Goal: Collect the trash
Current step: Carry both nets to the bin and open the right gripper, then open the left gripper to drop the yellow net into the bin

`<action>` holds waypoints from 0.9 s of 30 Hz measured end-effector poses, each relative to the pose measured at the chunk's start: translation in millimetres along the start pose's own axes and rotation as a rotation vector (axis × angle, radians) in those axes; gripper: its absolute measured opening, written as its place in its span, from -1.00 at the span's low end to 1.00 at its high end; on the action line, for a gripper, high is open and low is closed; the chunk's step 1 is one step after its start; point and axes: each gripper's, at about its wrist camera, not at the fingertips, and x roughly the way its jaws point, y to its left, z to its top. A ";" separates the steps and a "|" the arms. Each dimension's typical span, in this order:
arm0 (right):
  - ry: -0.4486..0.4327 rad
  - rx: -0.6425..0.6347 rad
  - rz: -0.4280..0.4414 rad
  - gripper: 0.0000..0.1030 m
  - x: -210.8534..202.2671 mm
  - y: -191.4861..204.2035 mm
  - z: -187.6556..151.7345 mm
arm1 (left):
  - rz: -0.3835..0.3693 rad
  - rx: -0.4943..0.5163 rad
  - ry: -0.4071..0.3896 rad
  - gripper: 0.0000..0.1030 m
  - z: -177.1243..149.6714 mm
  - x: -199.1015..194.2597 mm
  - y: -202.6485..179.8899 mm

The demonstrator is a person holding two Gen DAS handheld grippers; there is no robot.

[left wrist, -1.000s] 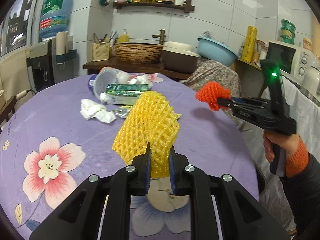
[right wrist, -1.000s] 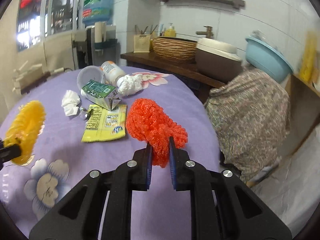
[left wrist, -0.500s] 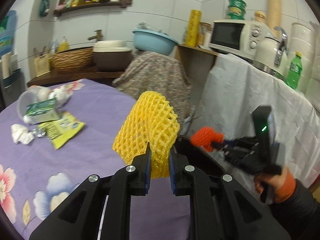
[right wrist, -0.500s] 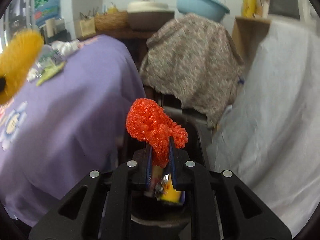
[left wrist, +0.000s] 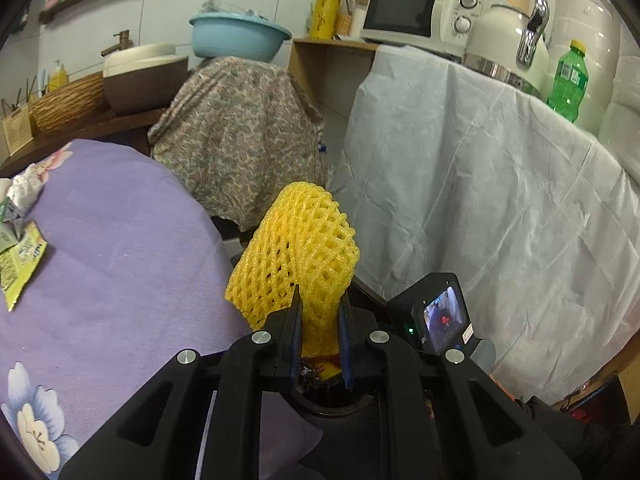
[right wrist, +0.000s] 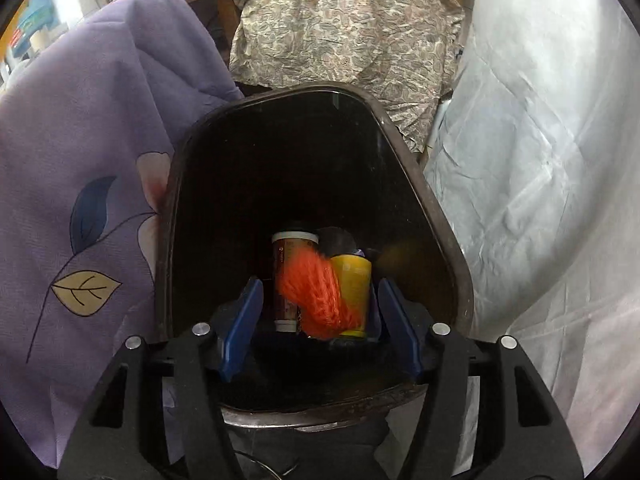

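Since a second ago both grippers have left the tabletop and come over the bin beside the table. The right gripper has just opened its jaws; the orange foam net it carried earlier is now loose between the spread blue pads, touching neither, blurred, inside the dark bin. The net lies in front of a white-capped bottle and a yellow container at the bin's bottom.

The left gripper is clamped on the yellow foam net. The net's lower end is pinched between the pads; its mesh body stands upright above the fingers. Directly beneath the fingers the bin's rim shows, with coloured trash inside. Just to the right sits the right gripper's camera unit, screen lit.

Left of the bin, the table's purple flowered cloth hangs down against the rim. A yellow-green wrapper and crumpled white tissue lie at its far left. Right of the bin hangs a white sheet. Behind the bin is a paisley-covered object with a blue basin on top. On the counter behind stand a microwave, a kettle and a green bottle.
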 end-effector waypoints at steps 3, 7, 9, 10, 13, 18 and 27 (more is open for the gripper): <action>-0.011 0.021 -0.002 0.17 -6.3 -0.5 -3.5 | -0.005 0.020 0.041 -0.70 -1.1 16.8 -7.3; -0.070 0.026 -0.028 0.18 -31.9 -6.5 -9.1 | -0.025 0.045 0.096 -0.70 1.9 39.2 -17.8; -0.093 0.028 -0.041 0.19 -44.9 -10.3 -11.3 | -0.031 0.059 0.133 -0.70 3.8 53.1 -23.2; -0.109 0.033 -0.051 0.20 -54.3 -13.1 -13.5 | -0.030 0.064 0.151 -0.70 3.8 60.0 -25.4; -0.146 0.057 -0.087 0.34 -76.7 -26.2 -18.8 | -0.016 0.087 0.210 -0.70 2.3 84.0 -32.0; -0.178 0.107 -0.114 0.36 -102.3 -43.5 -27.1 | -0.019 0.080 0.323 -0.68 -2.7 121.8 -33.8; -0.217 0.116 -0.132 0.42 -124.2 -50.4 -32.5 | 0.003 0.078 0.355 0.11 -8.0 138.4 -31.6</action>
